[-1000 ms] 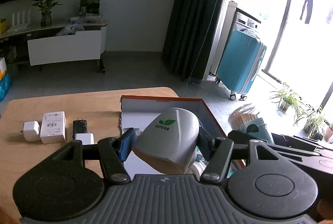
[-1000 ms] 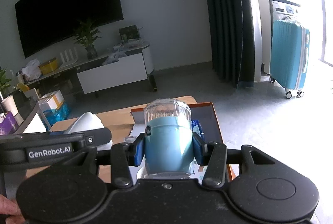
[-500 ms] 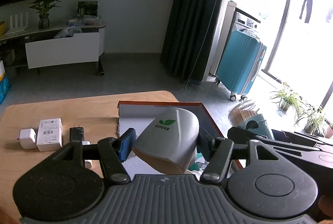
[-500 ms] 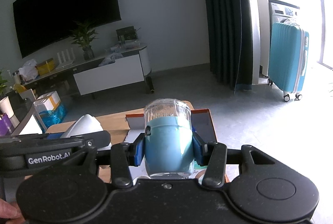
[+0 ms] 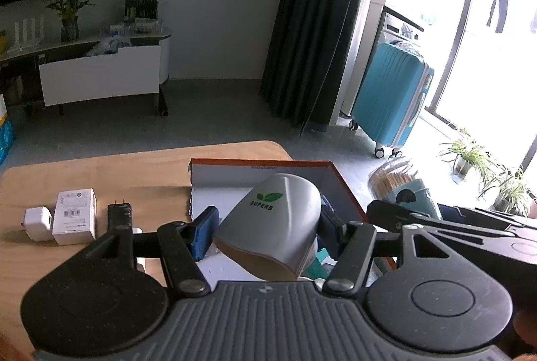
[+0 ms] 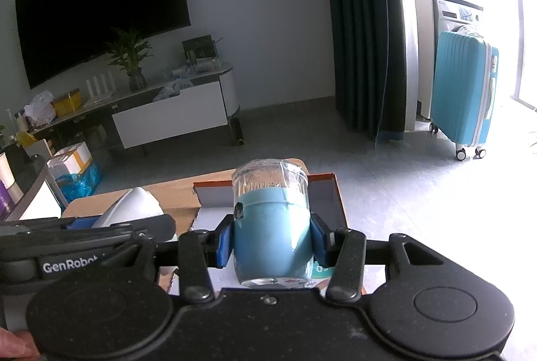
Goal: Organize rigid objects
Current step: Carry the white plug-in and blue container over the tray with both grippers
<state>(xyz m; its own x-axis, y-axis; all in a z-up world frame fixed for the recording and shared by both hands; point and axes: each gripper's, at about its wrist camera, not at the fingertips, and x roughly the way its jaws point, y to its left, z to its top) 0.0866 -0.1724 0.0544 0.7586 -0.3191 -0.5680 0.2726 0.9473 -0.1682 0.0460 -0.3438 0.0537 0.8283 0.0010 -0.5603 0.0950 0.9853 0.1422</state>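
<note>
**Both tongs loaded above the open box**

Left wrist view: the left tongs (image 5: 265,233) were clenched on a grey cup (image 5: 275,226) printed with a green leaf and the word SUPERB. The blue pads (image 5: 203,231) pressed on its sides. The cup lay tipped, its open mouth toward the camera and its closed base pointing away and up, so its long axis ran roughly along the fingers. Straight beyond and below it sat the orange-edged cardboard box (image 5: 345,190), open and white inside, with small packets partly hidden under the cup. To the left on the wooden surface (image 5: 100,173), well apart from the box, lay a white charger (image 5: 37,223), a small white carton (image 5: 74,216) and a black plug (image 5: 119,215) in a row.

In the right wrist view the right tongs (image 6: 272,243) gripped a blue toothpick jar (image 6: 272,237) with a clear film-wrapped top, held upright between the pads, with the jar's base near the camera. The same box (image 6: 337,203) lay directly ahead of and beneath it, and the left tool's body crossed the lower left.

Judged from this, both held things belonged in the box, and each hand was over it; the right hand's jar looked nearer the box's right wall. The cup's tilt would need settling before release, or it could roll onto the packets.
</note>
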